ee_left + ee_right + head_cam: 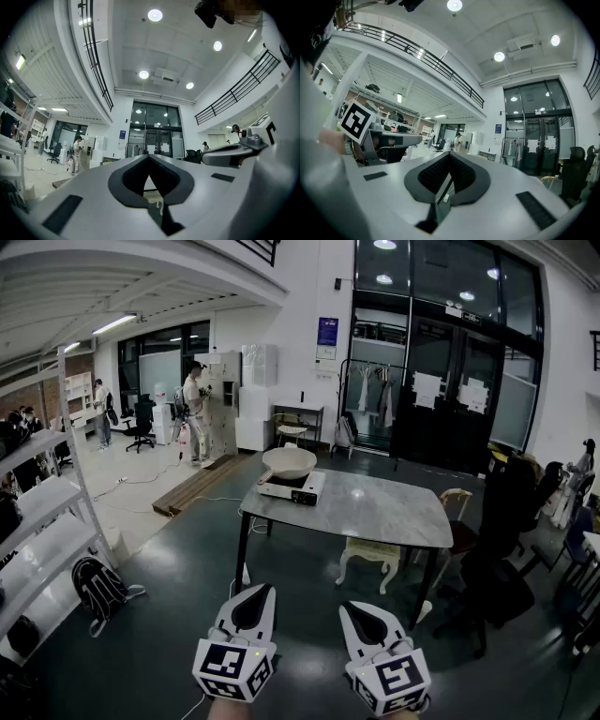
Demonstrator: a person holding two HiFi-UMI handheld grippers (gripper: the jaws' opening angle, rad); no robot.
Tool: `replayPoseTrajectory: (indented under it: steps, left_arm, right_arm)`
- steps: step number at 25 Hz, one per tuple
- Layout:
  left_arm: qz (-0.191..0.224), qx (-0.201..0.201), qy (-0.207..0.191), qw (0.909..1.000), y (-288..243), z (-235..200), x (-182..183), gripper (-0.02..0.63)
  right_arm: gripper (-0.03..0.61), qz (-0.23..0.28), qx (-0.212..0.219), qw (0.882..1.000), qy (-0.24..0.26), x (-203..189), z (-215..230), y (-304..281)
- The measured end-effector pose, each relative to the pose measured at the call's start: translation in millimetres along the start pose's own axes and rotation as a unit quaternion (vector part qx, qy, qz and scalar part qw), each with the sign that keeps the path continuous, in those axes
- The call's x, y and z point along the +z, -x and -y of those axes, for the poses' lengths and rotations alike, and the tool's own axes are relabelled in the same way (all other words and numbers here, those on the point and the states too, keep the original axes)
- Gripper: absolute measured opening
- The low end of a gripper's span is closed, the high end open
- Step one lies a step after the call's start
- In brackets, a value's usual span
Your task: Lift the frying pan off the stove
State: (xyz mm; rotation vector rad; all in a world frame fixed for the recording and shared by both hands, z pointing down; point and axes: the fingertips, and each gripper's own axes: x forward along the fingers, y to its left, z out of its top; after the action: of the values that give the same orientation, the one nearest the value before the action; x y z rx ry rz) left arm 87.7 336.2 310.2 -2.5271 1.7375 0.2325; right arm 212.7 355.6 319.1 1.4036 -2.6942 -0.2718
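A cream frying pan (289, 462) sits on a white single-burner stove (292, 487) at the far left corner of a grey table (375, 512), well across the room from me. Both grippers are held low at the bottom of the head view, far short of the table. My left gripper (256, 593) is shut with nothing in it, jaws meeting at a point (149, 155). My right gripper (361, 608) is likewise shut and empty (450, 154). From the left gripper view, a little of the table shows through the jaw notch.
White chairs (370, 557) stand under and beside the table. Metal shelving (42, 521) lines the left, with a backpack (101, 587) on the floor by it. A person (194, 411) stands at lockers far left. Dark glass doors (441, 390) are behind the table. Office chairs (506, 549) at right.
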Motion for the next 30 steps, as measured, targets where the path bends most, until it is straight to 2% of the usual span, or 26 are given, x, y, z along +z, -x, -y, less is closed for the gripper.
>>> replayPoseTrajectory:
  steps: [11, 17, 23, 30]
  left_arm:
    - [-0.019, 0.013, -0.016, 0.9996, -14.8, 40.8, -15.3, 0.011]
    - [-0.025, 0.015, -0.003, 0.9996, -32.7, 35.6, -28.3, 0.011]
    - [-0.021, 0.008, -0.004, 0.9997, -63.7, 8.0, -40.0, 0.011]
    - [-0.025, -0.005, 0.009, 0.9996, -112.8, -63.0, -50.6, 0.011]
  right_arm:
    - [0.025, 0.005, 0.02, 0.999, -0.032, -21.6, 39.6, 16.2]
    - [0.025, 0.002, 0.025, 0.999, -0.042, -32.3, 49.9, -0.7]
    - [0.025, 0.008, 0.022, 0.999, -0.032, -37.3, 59.1, -39.8]
    - [0.025, 0.007, 0.003, 0.999, -0.036, -43.5, 66.9, -118.4]
